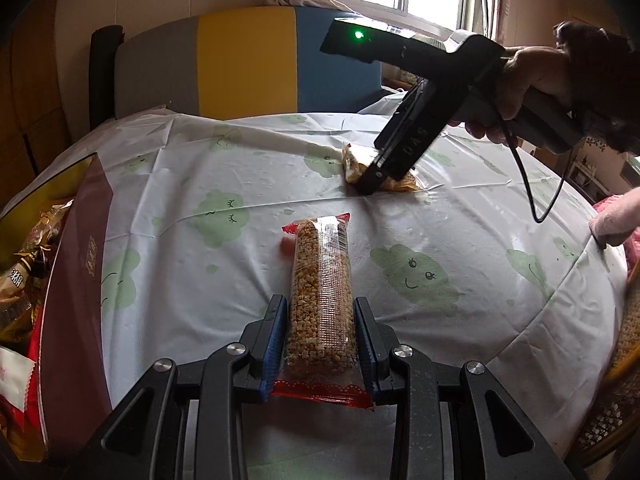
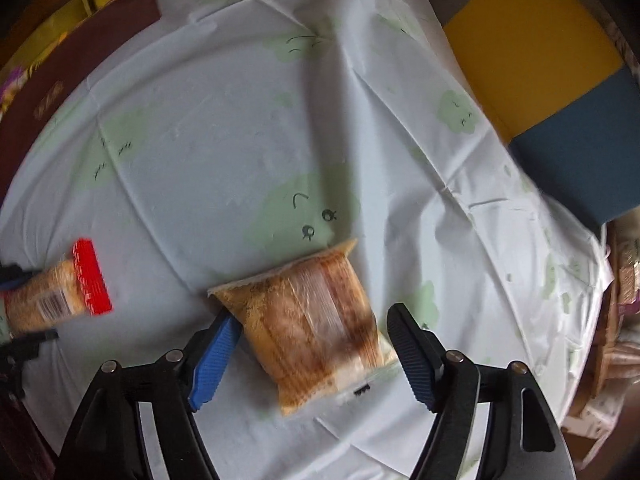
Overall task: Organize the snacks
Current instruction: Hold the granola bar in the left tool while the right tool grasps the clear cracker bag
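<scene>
The long grain bar [image 1: 322, 300] in its clear wrapper with red ends lies in the lower middle of the left wrist view, its long axis running straight away from the camera, parallel to the fingers. The left hand-held gripper [image 1: 321, 330] straddles its near half: both blue pads sit against the wrapper's long sides, so it looks clamped on the bar across its short width. The bar seems to rest on the counter [image 1: 180, 292], which is covered by a pale cloth printed with green clouds.

The square packet [image 2: 310, 324] of brownish snack lies in the lower middle of the right wrist view, turned at a slant to the fingers. The right hand-held gripper [image 2: 312, 346] is spread wide around it: the left pad touches or nearly touches the packet's left edge, while the right pad stands clear of its right edge. In the left wrist view this gripper slants down onto the packet in the upper right.

The box [image 1: 76, 280] already holding wrapped snacks sits at the left edge of the left wrist view and the upper left of the right wrist view. Judging from this, the bar is much nearer the box than the packet, and the left hand-held gripper would carry it leftward; the right one must close first.
</scene>
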